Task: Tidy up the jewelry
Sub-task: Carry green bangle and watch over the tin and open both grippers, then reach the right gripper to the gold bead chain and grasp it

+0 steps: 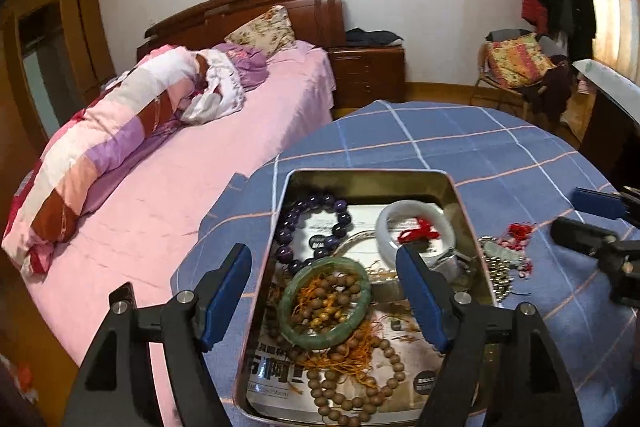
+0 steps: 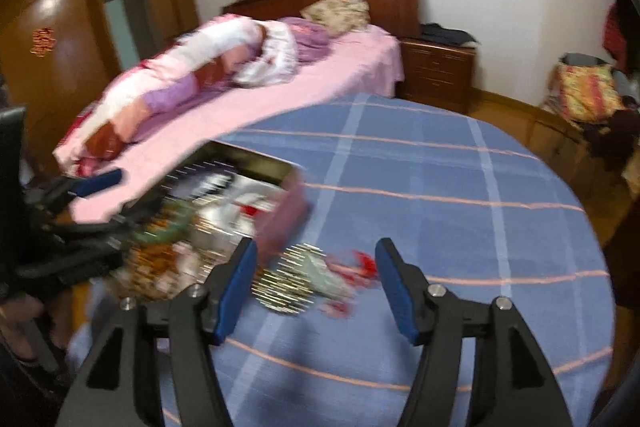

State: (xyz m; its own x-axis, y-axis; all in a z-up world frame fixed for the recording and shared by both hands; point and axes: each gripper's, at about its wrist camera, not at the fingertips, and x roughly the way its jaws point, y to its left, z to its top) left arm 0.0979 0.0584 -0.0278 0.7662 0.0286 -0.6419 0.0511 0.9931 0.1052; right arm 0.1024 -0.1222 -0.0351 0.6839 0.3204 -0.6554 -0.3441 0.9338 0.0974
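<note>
Jewelry tin (image 1: 460, 195) beneath wide-open left claw (image 1: 324, 291), angled downward.

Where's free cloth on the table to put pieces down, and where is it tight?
Free: blue checked tablecloth beyond the metal tin, up to the far edge, and the right side past the red-corded pendant pile. Tight: inside the tin, full of bracelets, and the strip between tin and pile.

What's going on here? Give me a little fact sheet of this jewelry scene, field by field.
Setting: bedroom, table with blue checked cloth
Container: open metal tin
Inside tin: purple bead bracelet, green bangle, white bangle, brown wooden beads
Outside tin: silver bead necklace with red cord on the cloth
Left gripper: open over the tin, holding nothing
Right gripper: open above the necklace
</note>
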